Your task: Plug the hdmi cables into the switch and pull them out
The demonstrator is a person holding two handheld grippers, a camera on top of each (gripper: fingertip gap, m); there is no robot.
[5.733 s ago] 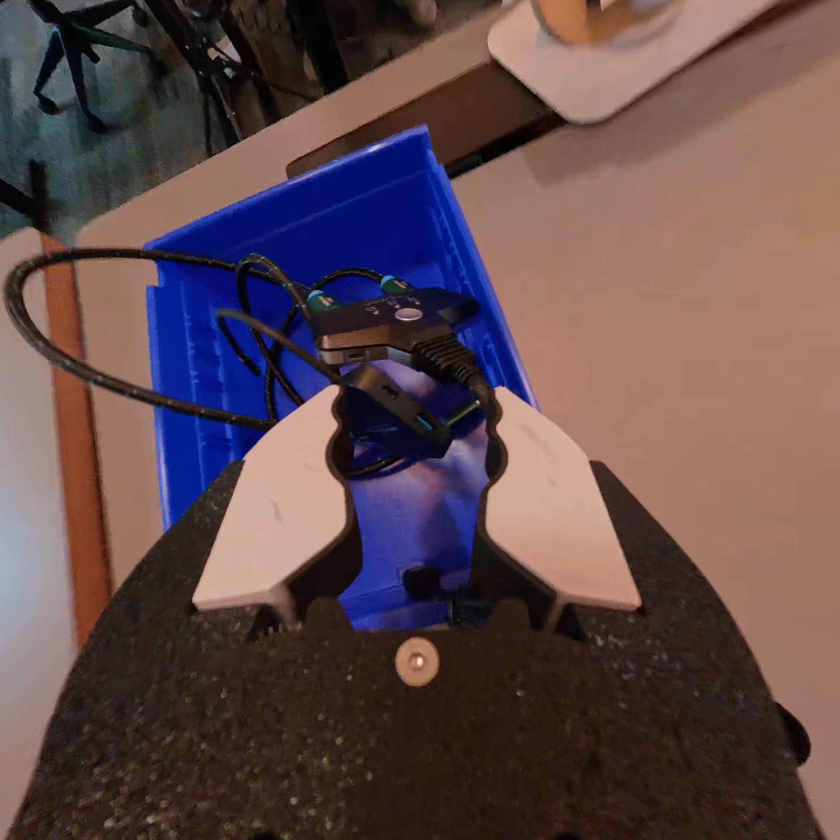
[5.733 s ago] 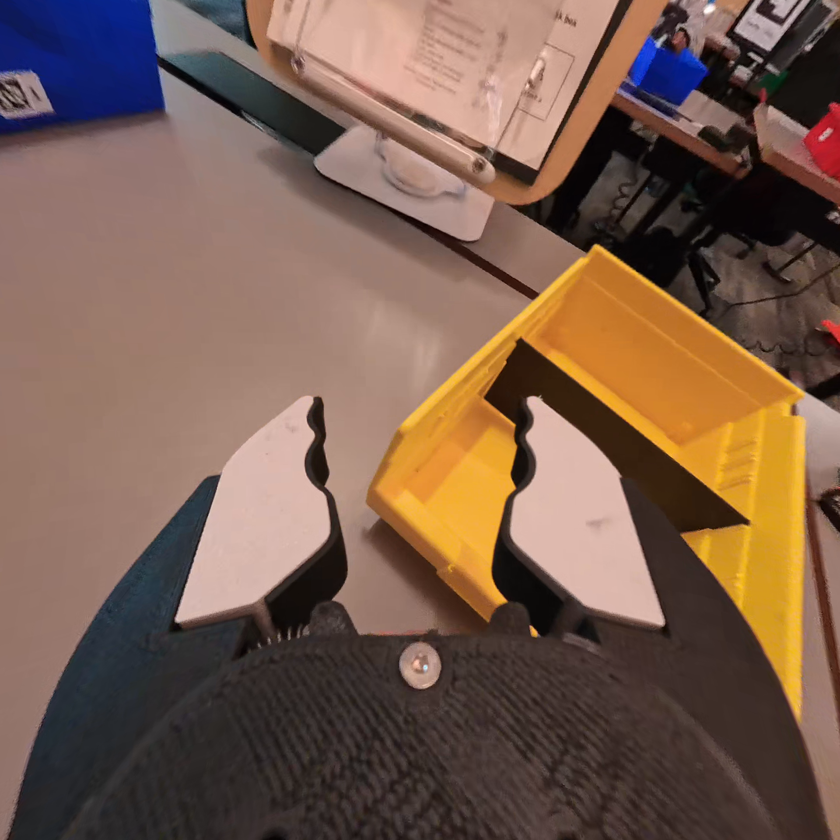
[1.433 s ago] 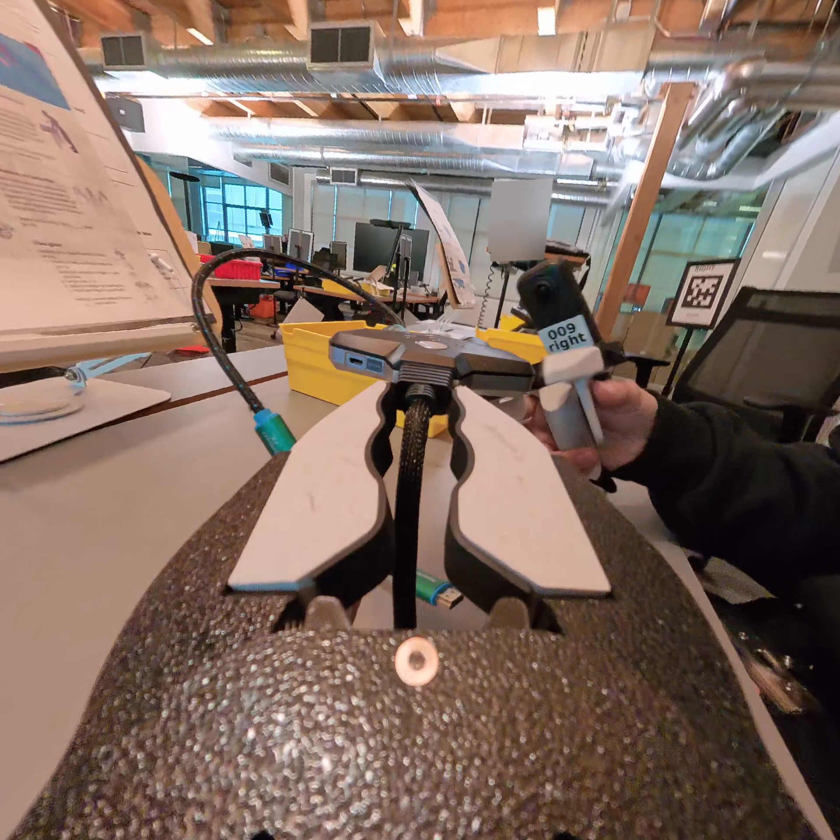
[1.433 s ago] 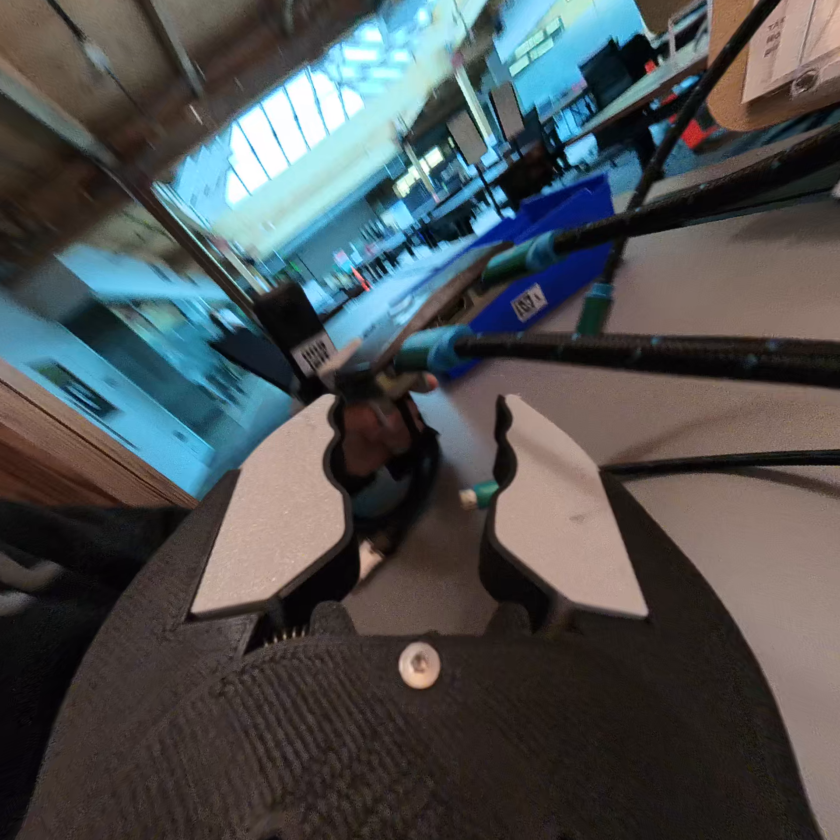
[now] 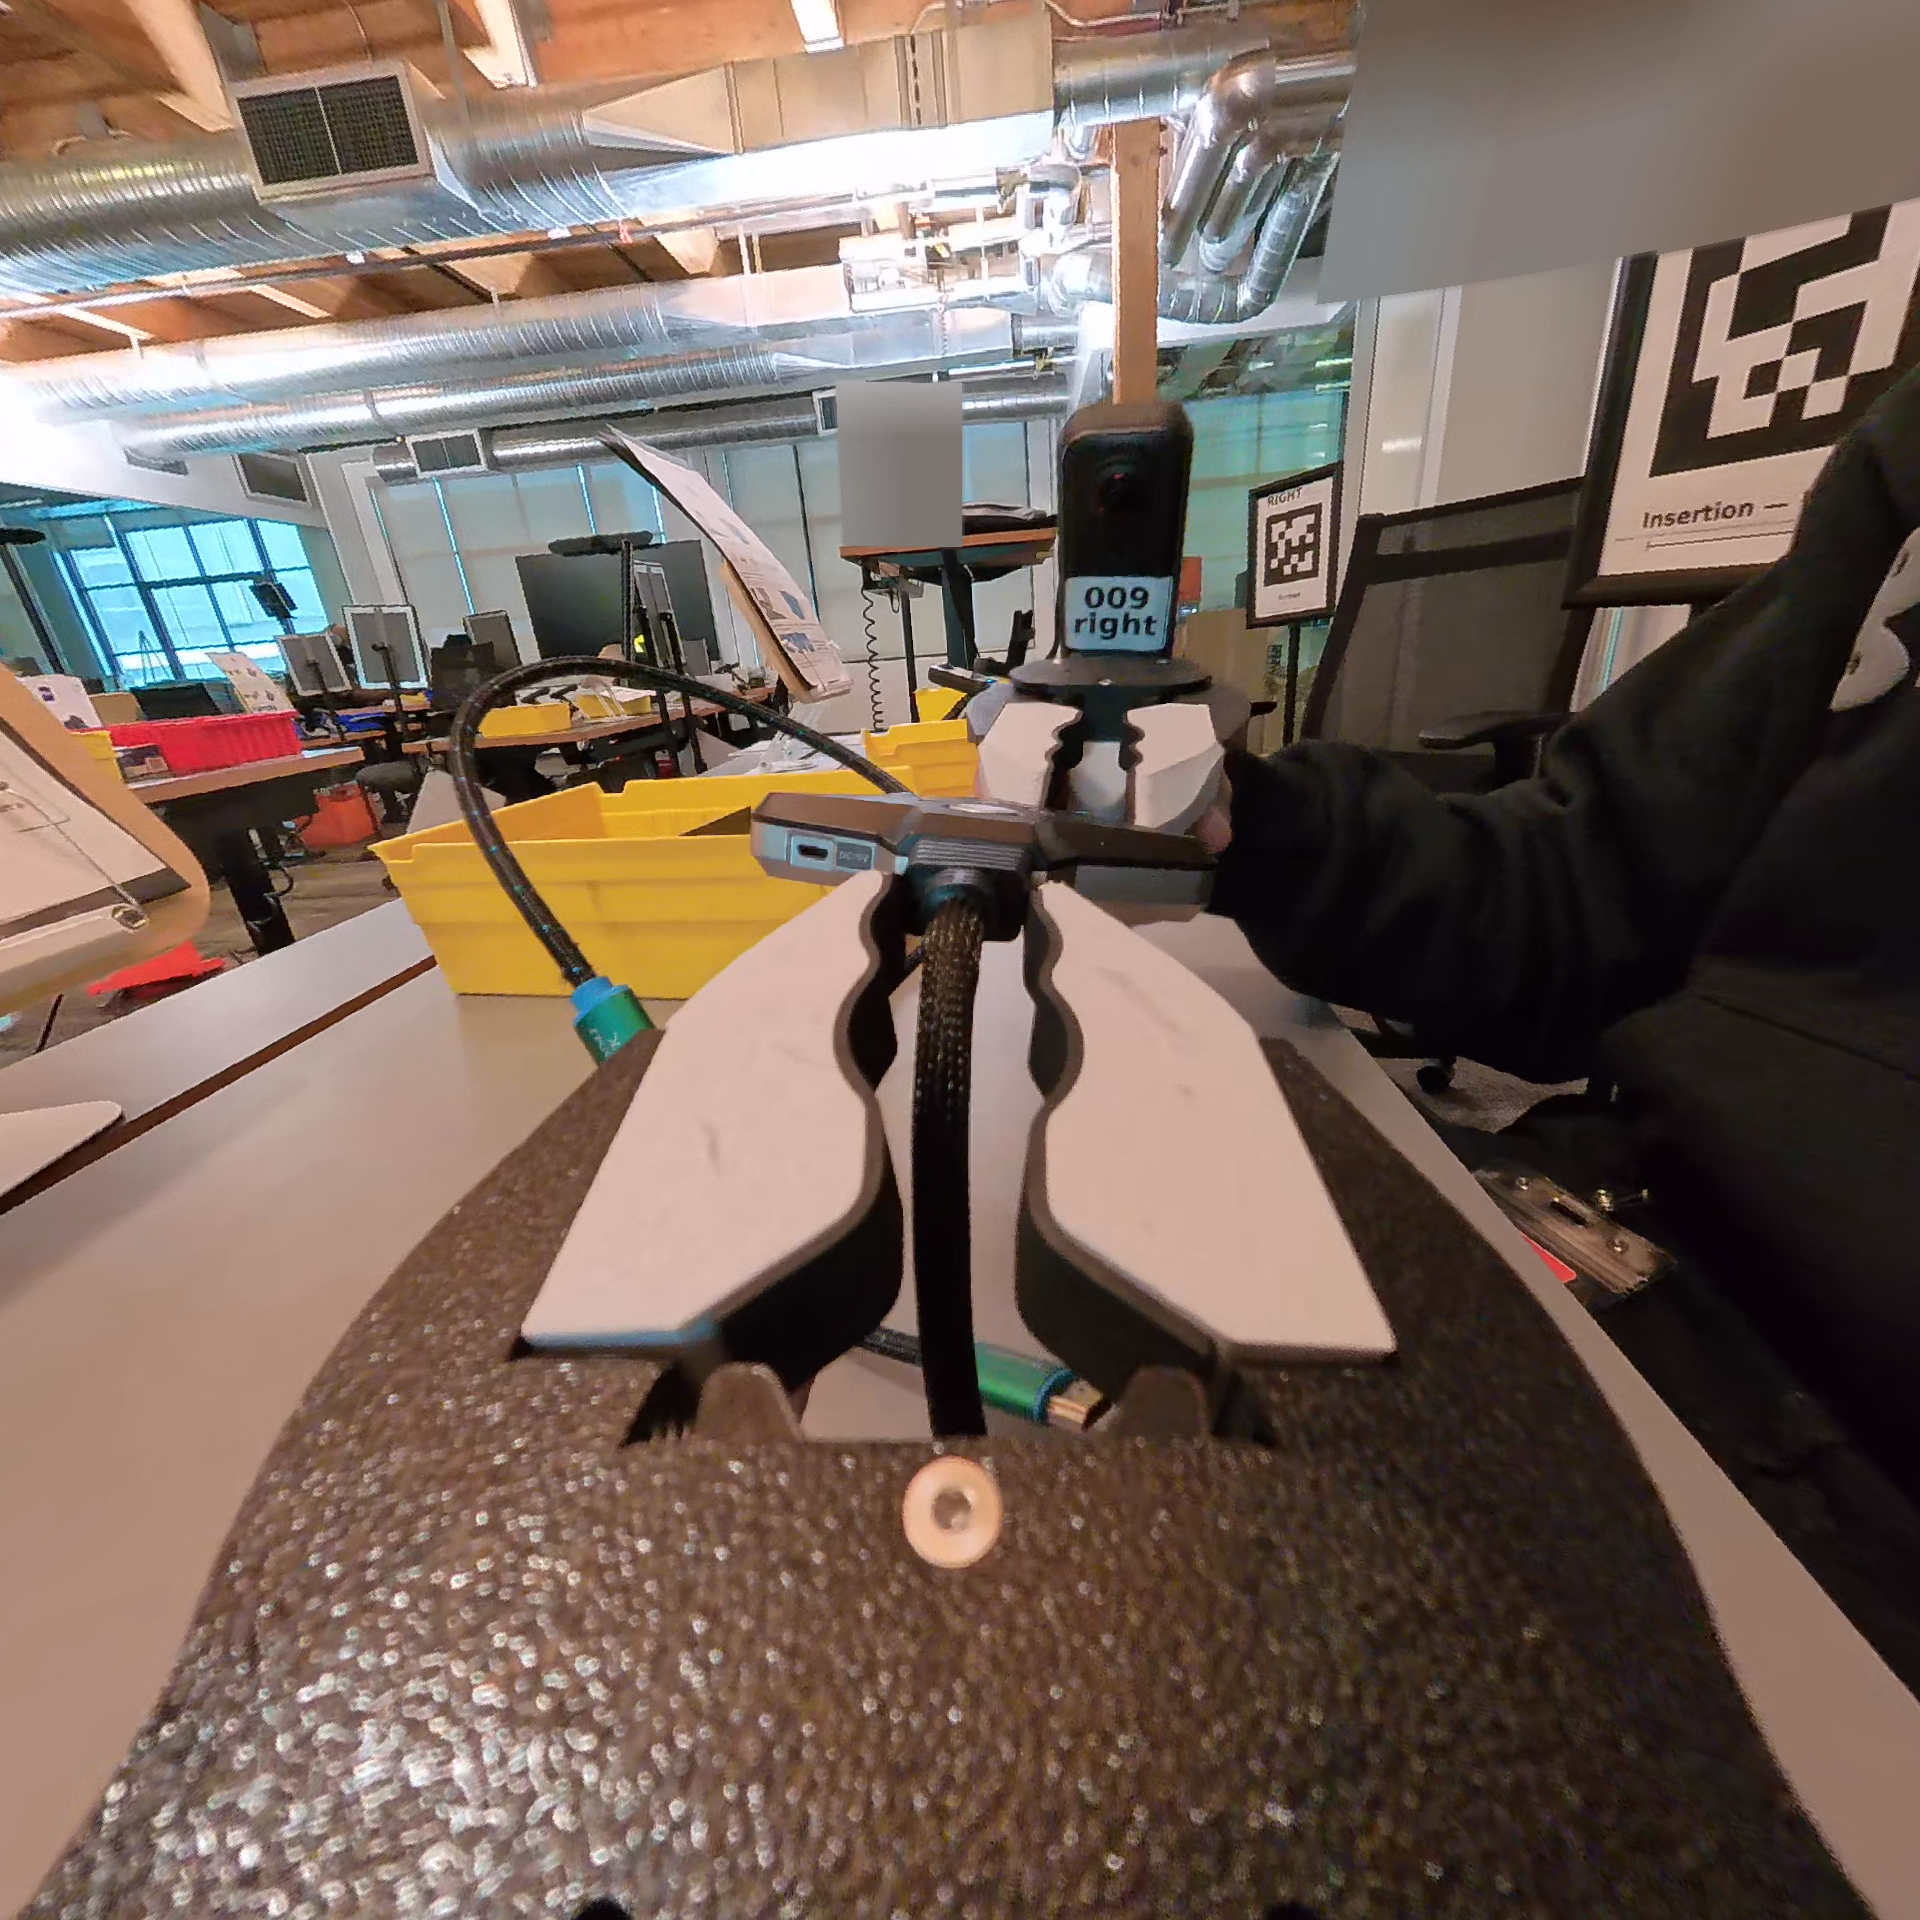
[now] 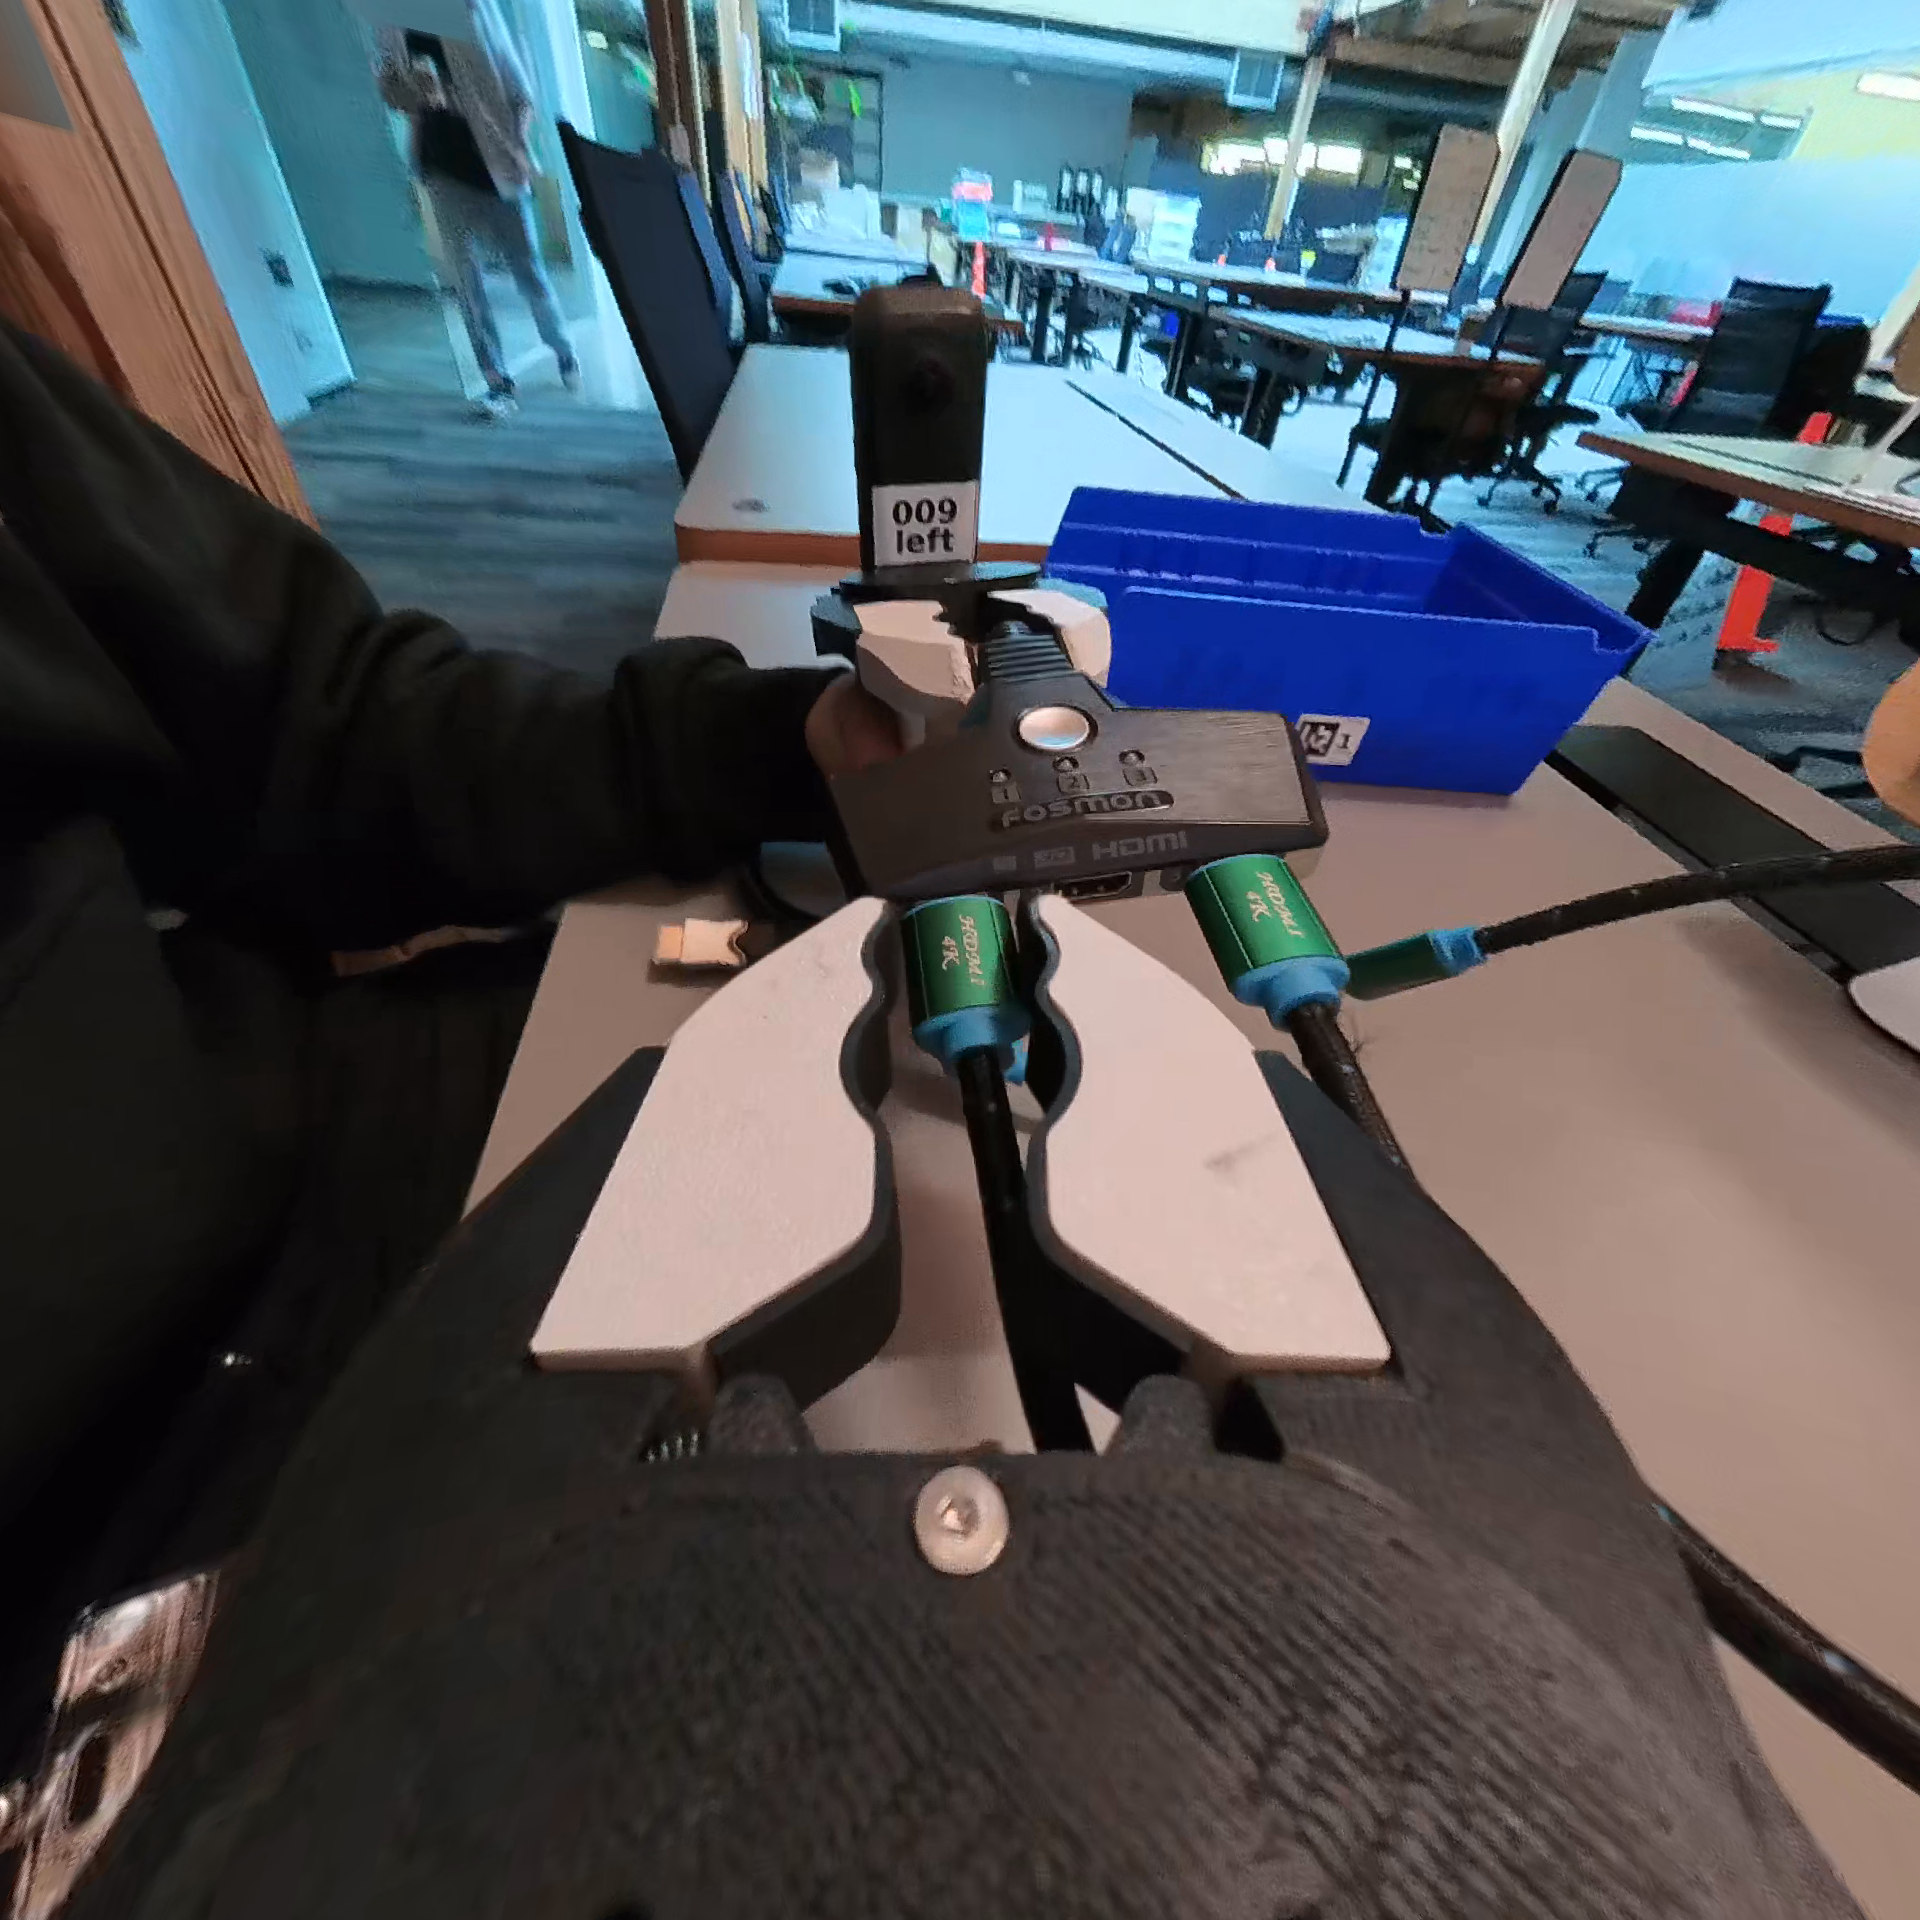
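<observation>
Two views are being inspected, the left wrist view first. A yellow plastic bin (image 5: 623, 894) is sitting on the grey tabletop (image 5: 260, 1195) beyond the fingers, and a loose braided black cable with a green plug (image 5: 608, 1023) is arching over it, its plug hanging just left of the left gripper (image 5: 956, 914). Another green plug (image 5: 1029, 1387) is lying on the table beneath the claw. The left gripper's white fingers (image 5: 727, 1143) are closing on the thick braided pigtail cable (image 5: 945, 1091) where it leaves the dark grey HDMI switch (image 5: 935, 842), which is being held clear of the table. Opposite, the right gripper (image 5: 1101, 769) is facing it, held by a hand in a black sleeve (image 5: 1507, 883).

Turning to the right wrist view, a blue plastic bin (image 6: 1351, 634) is standing on the table behind the switch (image 6: 1070, 800). The right gripper (image 6: 961, 966) is clamping narrowly on the left green-shelled HDMI plug (image 6: 956, 966), which is seated in the switch's near edge. A second green HDMI plug (image 6: 1257, 935) is seated to its right, with one open port between them. A third green plug (image 6: 1403, 961) is hanging unplugged just beside it. The left gripper (image 6: 977, 644) is gripping the far side.
</observation>
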